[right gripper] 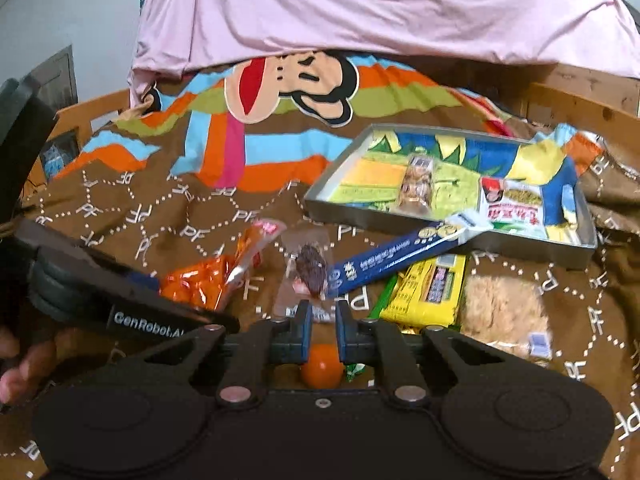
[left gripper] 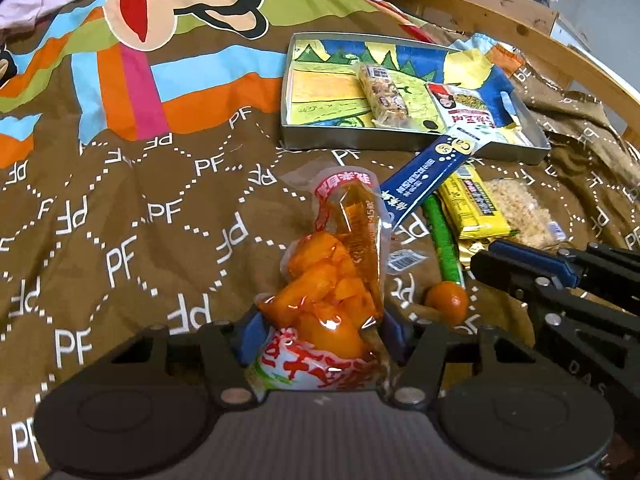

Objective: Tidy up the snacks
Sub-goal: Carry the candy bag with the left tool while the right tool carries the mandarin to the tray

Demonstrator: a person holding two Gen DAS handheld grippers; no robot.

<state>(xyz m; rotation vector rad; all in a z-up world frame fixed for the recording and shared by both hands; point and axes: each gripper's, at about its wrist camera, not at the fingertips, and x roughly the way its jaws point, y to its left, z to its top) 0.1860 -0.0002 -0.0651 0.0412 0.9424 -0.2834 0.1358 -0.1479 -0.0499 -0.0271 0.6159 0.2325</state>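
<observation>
My left gripper (left gripper: pixel 320 334) is shut on a clear pouch of orange pickled pieces (left gripper: pixel 332 280), held above the bedspread; the pouch also shows in the right wrist view (right gripper: pixel 208 284). My right gripper (right gripper: pixel 322 326) is empty, its jaws nearly closed, above a small orange fruit (right gripper: pixel 322 368). A metal tray (left gripper: pixel 304 136) with a cartoon lining holds a nut bar (left gripper: pixel 382 92) and a red-and-white packet (left gripper: pixel 460 106). A blue stick pack (left gripper: pixel 432 170) leans on the tray's front rim.
On the brown bedspread lie a yellow bar (right gripper: pixel 424 292), a green stick (left gripper: pixel 442 236), a pale floss packet (right gripper: pixel 500 312) and a dark dried-fruit packet (right gripper: pixel 310 268). A pink pillow (right gripper: pixel 360 12) and a wooden bed frame (left gripper: pixel 560 48) lie behind.
</observation>
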